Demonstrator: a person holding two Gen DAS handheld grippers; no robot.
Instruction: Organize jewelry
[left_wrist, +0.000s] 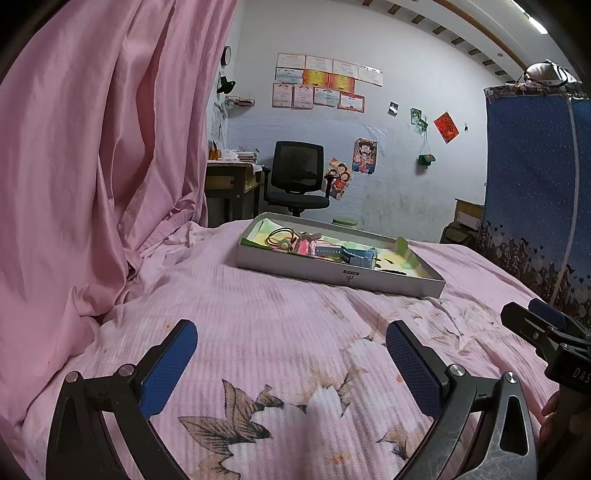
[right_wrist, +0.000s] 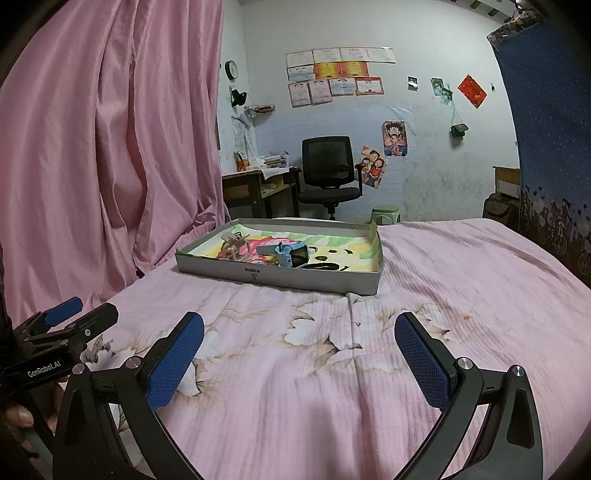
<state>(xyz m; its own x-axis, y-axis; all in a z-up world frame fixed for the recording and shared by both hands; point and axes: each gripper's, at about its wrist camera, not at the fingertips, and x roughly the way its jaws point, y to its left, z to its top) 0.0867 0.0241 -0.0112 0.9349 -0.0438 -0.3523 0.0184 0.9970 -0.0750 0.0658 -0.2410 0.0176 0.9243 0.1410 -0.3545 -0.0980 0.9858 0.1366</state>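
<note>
A shallow grey cardboard box (left_wrist: 332, 275) (right_wrist: 236, 271) lies on the pink floral bedspread ahead of both grippers. Inside it are a blue watch (left_wrist: 354, 254) (right_wrist: 291, 254), a beige hair claw (right_wrist: 232, 242) (left_wrist: 306, 236), a red-brown hair tie (left_wrist: 280, 234) and dark small pieces (right_wrist: 325, 266). My left gripper (left_wrist: 291, 354) is open and empty, low over the bed, well short of the box. My right gripper (right_wrist: 299, 347) is open and empty, also short of the box. Each gripper shows at the edge of the other's view: the right (left_wrist: 535, 317), the left (right_wrist: 81, 314).
A pink curtain (left_wrist: 92, 166) hangs along the left of the bed. Beyond the bed stand a black office chair (left_wrist: 295, 177), a wooden desk (left_wrist: 229, 181), a green stool (right_wrist: 386, 214) and a blue fabric wardrobe (left_wrist: 535, 184).
</note>
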